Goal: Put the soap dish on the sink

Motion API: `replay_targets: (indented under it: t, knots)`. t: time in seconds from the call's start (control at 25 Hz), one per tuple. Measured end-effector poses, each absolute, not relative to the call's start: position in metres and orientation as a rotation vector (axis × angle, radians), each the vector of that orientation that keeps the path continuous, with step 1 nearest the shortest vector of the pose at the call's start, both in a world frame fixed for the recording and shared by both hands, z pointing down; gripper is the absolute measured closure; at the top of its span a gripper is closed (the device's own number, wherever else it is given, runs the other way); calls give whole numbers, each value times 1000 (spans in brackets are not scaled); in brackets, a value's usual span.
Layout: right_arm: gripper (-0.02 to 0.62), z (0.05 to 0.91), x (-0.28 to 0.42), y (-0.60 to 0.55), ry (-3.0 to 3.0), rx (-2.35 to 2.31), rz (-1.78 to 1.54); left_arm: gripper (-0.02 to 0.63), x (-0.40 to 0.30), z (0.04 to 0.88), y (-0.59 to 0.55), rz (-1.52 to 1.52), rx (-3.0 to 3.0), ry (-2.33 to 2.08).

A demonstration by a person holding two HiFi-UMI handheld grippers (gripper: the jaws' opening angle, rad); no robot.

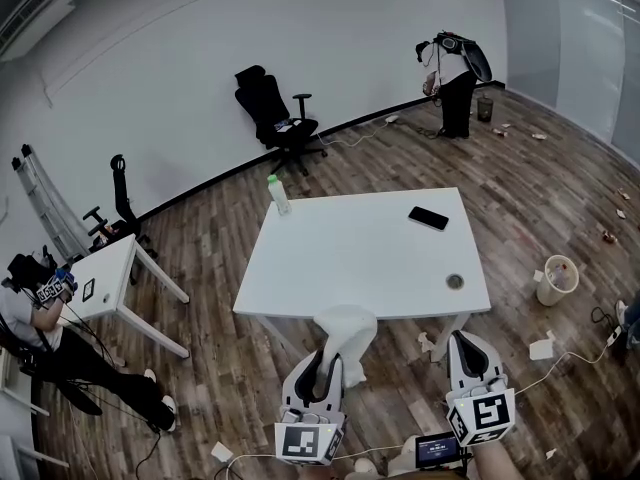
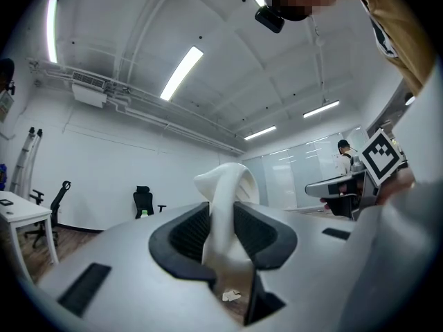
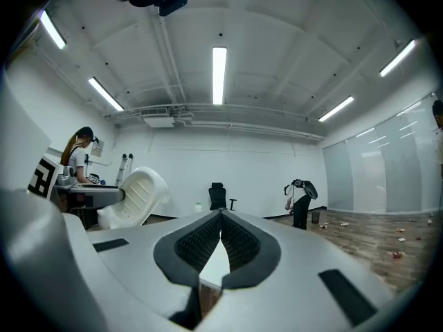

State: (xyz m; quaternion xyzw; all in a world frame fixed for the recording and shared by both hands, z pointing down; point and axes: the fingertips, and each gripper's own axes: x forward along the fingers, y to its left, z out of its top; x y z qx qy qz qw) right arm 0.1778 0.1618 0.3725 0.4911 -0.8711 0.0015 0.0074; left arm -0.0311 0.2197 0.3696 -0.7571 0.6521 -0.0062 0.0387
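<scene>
**Soap dish** (image 1: 346,332): white, ribbed, oblong. It was clamped by one edge in the left gripper (image 1: 324,366) and stood up on edge, rising past the jaw tips. In the left gripper view the dish (image 2: 225,209) filled the gap between the two dark jaw pads, both pressed against it. From the right gripper view it (image 3: 136,195) appeared off to that gripper's left, ribbed inner face showing.

**Left gripper**: clenched on the soap dish, held in the air just short of the near edge of the table (image 1: 370,258); not resting on anything.

**Right gripper** (image 1: 469,354): beside the left gripper, to its right and apart from it. Its jaws met at the tips with nothing between them (image 3: 221,235).

**Table**: white, rectangular, directly ahead of both grippers. On it:
- a clear bottle with a green cap (image 1: 278,195), at the far corner ahead of the left gripper;
- a dark phone (image 1: 428,218), lying flat ahead of the right gripper;
- a small round disc (image 1: 455,281), near the edge closest to the right gripper.

**Surroundings**, wood-plank floor:
- a pale bin (image 1: 558,280) to the right of the right gripper;
- a black office chair (image 1: 275,118) beyond the table, by the wall;
- a small white desk (image 1: 105,278) well to the left of the left gripper, with a seated person (image 1: 45,318) beside it;
- a standing person (image 1: 455,83), bent forward, far ahead of the right gripper.
</scene>
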Motion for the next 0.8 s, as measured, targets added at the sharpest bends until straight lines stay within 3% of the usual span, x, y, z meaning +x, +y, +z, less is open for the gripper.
replay_targets:
  t: [0.8]
  knots:
    - [586, 380, 180, 103, -2736, 1499, 1, 491, -38, 379, 169, 1, -2295, 2080]
